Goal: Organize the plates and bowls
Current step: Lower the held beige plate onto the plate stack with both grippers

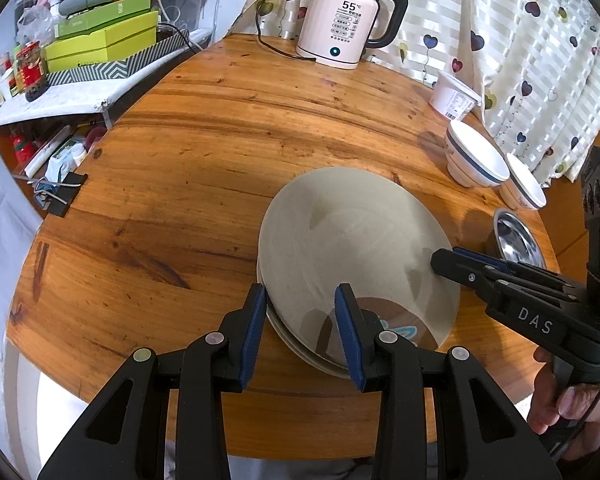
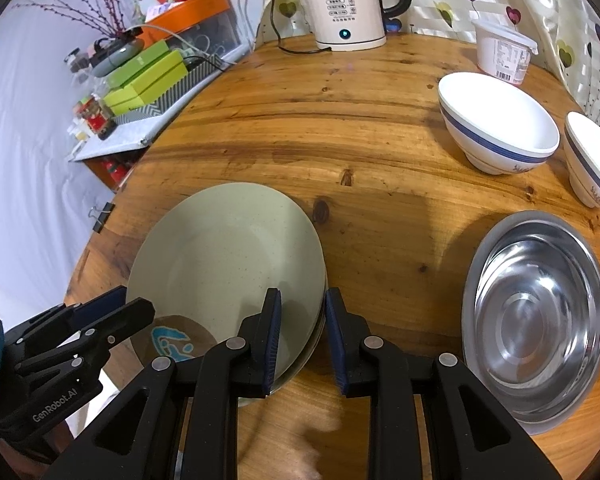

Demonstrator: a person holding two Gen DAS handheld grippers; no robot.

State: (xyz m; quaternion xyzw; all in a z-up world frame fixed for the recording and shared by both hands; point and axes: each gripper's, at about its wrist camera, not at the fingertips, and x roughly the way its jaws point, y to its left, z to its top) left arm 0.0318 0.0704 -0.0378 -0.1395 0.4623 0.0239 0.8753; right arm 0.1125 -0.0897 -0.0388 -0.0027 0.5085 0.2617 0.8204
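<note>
A stack of pale green plates (image 1: 352, 240) (image 2: 228, 256) lies on the round wooden table (image 1: 204, 168), partly over a brown coaster (image 2: 172, 340). My left gripper (image 1: 302, 328) is open, its fingers straddling the stack's near-left rim. My right gripper (image 2: 303, 340) is open, its fingers straddling the stack's right rim; it also shows in the left wrist view (image 1: 452, 258). Two white bowls with blue bands (image 2: 496, 124) (image 2: 592, 160) and a steel bowl (image 2: 536, 320) stand to the right.
A pink electric kettle (image 1: 340, 20) with its cord stands at the table's back. A white plastic tub (image 2: 502, 50) is at the back right by the heart-print curtain (image 1: 520, 20). A cluttered shelf with green boxes (image 1: 100, 40) is on the left.
</note>
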